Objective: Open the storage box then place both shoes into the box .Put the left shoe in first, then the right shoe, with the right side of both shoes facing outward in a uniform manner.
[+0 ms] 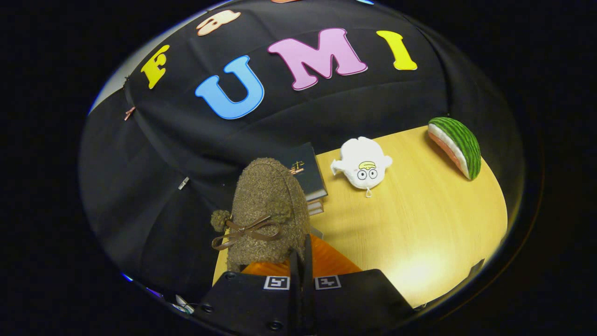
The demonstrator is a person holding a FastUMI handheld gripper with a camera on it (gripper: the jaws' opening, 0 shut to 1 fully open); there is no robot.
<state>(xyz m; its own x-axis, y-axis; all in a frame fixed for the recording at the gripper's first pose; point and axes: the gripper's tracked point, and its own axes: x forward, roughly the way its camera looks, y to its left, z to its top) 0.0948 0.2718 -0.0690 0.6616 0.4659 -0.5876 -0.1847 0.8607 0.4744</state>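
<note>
Gripper view: we saw the gripper [301, 261] at the bottom centre of the frame, its two black fingers [295, 268] drawn together with almost no gap between them. They appeared to pinch the rim of a brown fuzzy shoe [268, 214], which stood just above them, a little left of centre. We could not make out the exact contact, since the finger bodies hid it. The shoe was tilted with its rounded toe pointing up and away toward the booth wall. A brown ribbon bow [245, 233] lay across its upper, and a small pom-pom [220, 219] of the same fuzzy stuff sat at its left edge.

Beneath the shoe and just to the right of the fingers we noted an orange ribbed surface [326, 261]; we could not tell whether this was part of the storage box.

The wooden table [419, 233] filled the right and lower right of the frame. Just behind the shoe, near the frame's centre, lay a stack of books [305, 175] with a dark cover on top. To the right of it sat a white plush toy [362, 165] with round eyes. Well apart from that, in the upper right, a plush watermelon slice [457, 144] rested near the table's far edge.
</note>
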